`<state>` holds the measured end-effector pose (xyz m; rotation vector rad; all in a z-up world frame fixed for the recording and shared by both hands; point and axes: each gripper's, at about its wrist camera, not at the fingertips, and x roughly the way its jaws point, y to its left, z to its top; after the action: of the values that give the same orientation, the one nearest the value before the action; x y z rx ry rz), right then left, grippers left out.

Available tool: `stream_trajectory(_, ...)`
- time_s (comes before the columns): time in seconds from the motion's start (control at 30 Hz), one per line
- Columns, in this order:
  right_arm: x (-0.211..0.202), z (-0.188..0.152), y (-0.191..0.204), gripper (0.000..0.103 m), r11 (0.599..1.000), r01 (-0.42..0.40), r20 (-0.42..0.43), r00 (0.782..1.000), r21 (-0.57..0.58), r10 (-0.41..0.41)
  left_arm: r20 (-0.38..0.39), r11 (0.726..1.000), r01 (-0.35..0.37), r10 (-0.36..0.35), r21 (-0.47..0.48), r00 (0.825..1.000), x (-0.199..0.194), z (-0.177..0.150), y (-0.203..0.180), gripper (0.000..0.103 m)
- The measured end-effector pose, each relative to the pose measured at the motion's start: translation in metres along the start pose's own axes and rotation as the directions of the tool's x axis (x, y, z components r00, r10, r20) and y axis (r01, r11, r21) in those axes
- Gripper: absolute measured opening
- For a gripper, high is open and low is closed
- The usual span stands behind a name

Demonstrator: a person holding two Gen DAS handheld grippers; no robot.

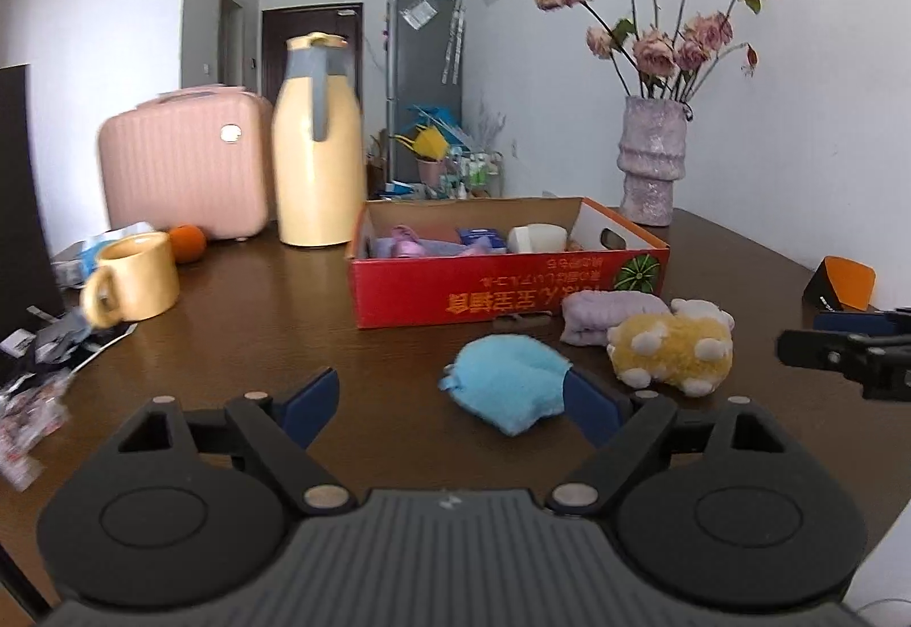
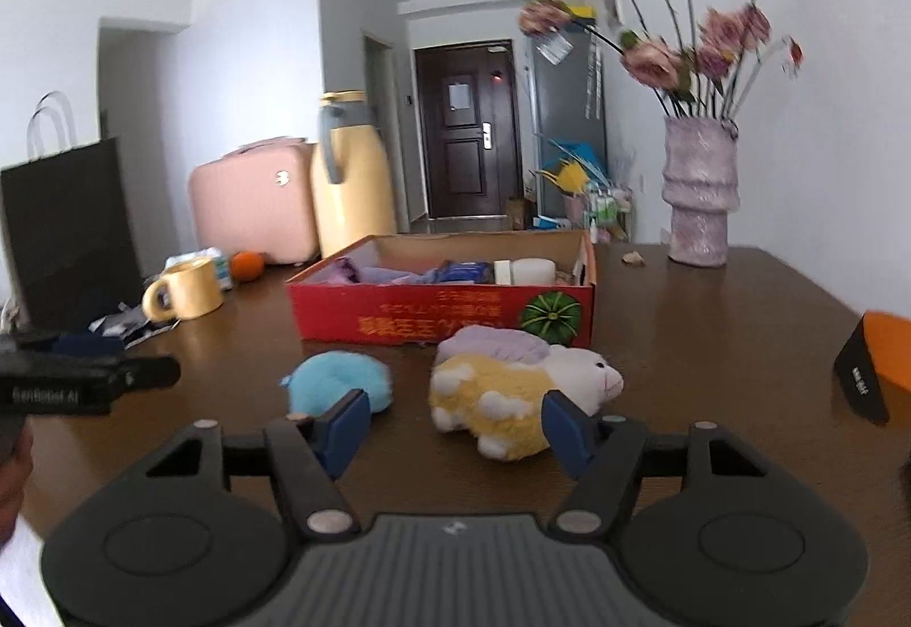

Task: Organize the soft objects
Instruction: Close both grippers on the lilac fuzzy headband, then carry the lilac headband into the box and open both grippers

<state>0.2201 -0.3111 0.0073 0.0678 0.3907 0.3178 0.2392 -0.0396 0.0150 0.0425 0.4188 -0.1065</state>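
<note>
A light blue plush (image 1: 507, 379) lies on the brown table, just ahead of my open left gripper (image 1: 450, 399) and close to its right finger (image 1: 592, 408). A yellow and white sheep plush (image 1: 672, 345) lies to its right, with a folded lilac cloth (image 1: 603, 314) behind it. In the right wrist view my open right gripper (image 2: 455, 425) sits just short of the sheep plush (image 2: 501, 393); the blue plush (image 2: 341, 379) is by its left finger. A red cardboard box (image 1: 501, 285) behind them holds soft purple items; it also shows in the right wrist view (image 2: 444, 314).
A yellow mug (image 1: 136, 279), an orange (image 1: 188, 242), a cream thermos jug (image 1: 316, 143) and a pink case (image 1: 182, 166) stand at the left. A lilac vase (image 1: 652, 160) of dried roses stands back right. An orange-black object (image 2: 877, 365) sits at the right edge.
</note>
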Motion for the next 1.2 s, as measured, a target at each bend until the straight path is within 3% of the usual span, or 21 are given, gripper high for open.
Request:
stream_trajectory(0.1,0.026,0.008,-0.012,0.056,0.999,-0.013,-0.004,1.0,0.03,0.013,-0.008,0.999,0.033,-0.033,0.015,0.999,0.031,0.014,-0.013,0.084)
stream_trajectory(0.2,0.065,0.021,-0.022,0.05,0.999,-0.026,-0.016,1.0,0.048,0.026,-0.046,0.994,0.11,-0.109,0.014,0.993,0.075,0.033,-0.026,0.077)
stream_trajectory(0.23,0.081,0.026,-0.027,0.048,0.997,-0.037,-0.023,0.999,0.063,0.039,-0.077,0.988,0.156,-0.155,0.008,0.985,0.095,0.039,-0.03,0.076)
stream_trajectory(0.27,0.098,0.031,-0.033,0.042,0.995,-0.046,-0.031,0.998,0.088,0.049,-0.116,0.981,0.192,-0.192,-0.004,0.975,0.116,0.045,-0.033,0.065)
stream_trajectory(0.33,0.135,0.039,-0.05,0.038,0.985,-0.053,-0.075,0.995,0.166,0.066,-0.186,0.978,0.203,-0.208,-0.046,0.96,0.157,0.055,-0.039,0.052)
stream_trajectory(0.43,0.181,0.041,-0.07,0.025,0.969,-0.01,-0.184,0.981,0.246,0.057,-0.267,0.962,0.24,-0.267,-0.129,0.926,0.207,0.063,-0.045,0.044)
stream_trajectory(0.5,0.195,0.038,-0.077,0.025,0.97,0.007,-0.204,0.978,0.241,0.043,-0.294,0.95,0.271,-0.306,-0.156,0.905,0.23,0.063,-0.053,0.044)
stream_trajectory(0.67,0.203,0.043,-0.087,0.039,0.982,0.004,-0.246,0.968,0.19,0.043,-0.325,0.94,0.269,-0.327,-0.211,0.887,0.259,0.056,-0.058,0.045)
stream_trajectory(0.7,0.207,0.047,-0.087,0.043,0.985,0.009,-0.26,0.965,0.17,0.036,-0.328,0.932,0.273,-0.342,-0.241,0.88,0.262,0.053,-0.054,0.043)
stream_trajectory(0.77,0.216,0.053,-0.086,0.05,0.992,0.012,-0.289,0.957,0.13,0.026,-0.324,0.91,0.305,-0.388,-0.28,0.863,0.261,0.052,-0.048,0.022)
stream_trajectory(0.9,0.237,0.064,-0.081,0.049,0.996,-0.051,-0.344,0.936,0.073,0.073,-0.315,0.925,0.267,-0.348,-0.272,0.883,0.251,0.054,-0.04,0.016)
stream_trajectory(0.97,0.249,0.067,-0.084,0.037,0.989,-0.104,-0.363,0.922,0.105,0.136,-0.289,0.929,0.269,-0.338,-0.253,0.896,0.239,0.057,-0.038,0.015)
stream_trajectory(1.0,0.253,0.068,-0.085,0.026,0.986,-0.114,-0.36,0.921,0.122,0.152,-0.278,0.932,0.267,-0.331,-0.245,0.902,0.233,0.058,-0.038,0.014)
stream_trajectory(1.13,0.248,0.07,-0.075,0.022,0.982,-0.147,-0.314,0.933,0.117,0.177,-0.225,0.932,0.263,-0.32,-0.25,0.92,0.204,0.065,-0.031,0.014)
stream_trajectory(1.2,0.227,0.074,-0.065,0.022,0.983,-0.151,-0.254,0.952,0.101,0.172,-0.175,0.926,0.283,-0.331,-0.25,0.927,0.178,0.069,-0.028,0.014)
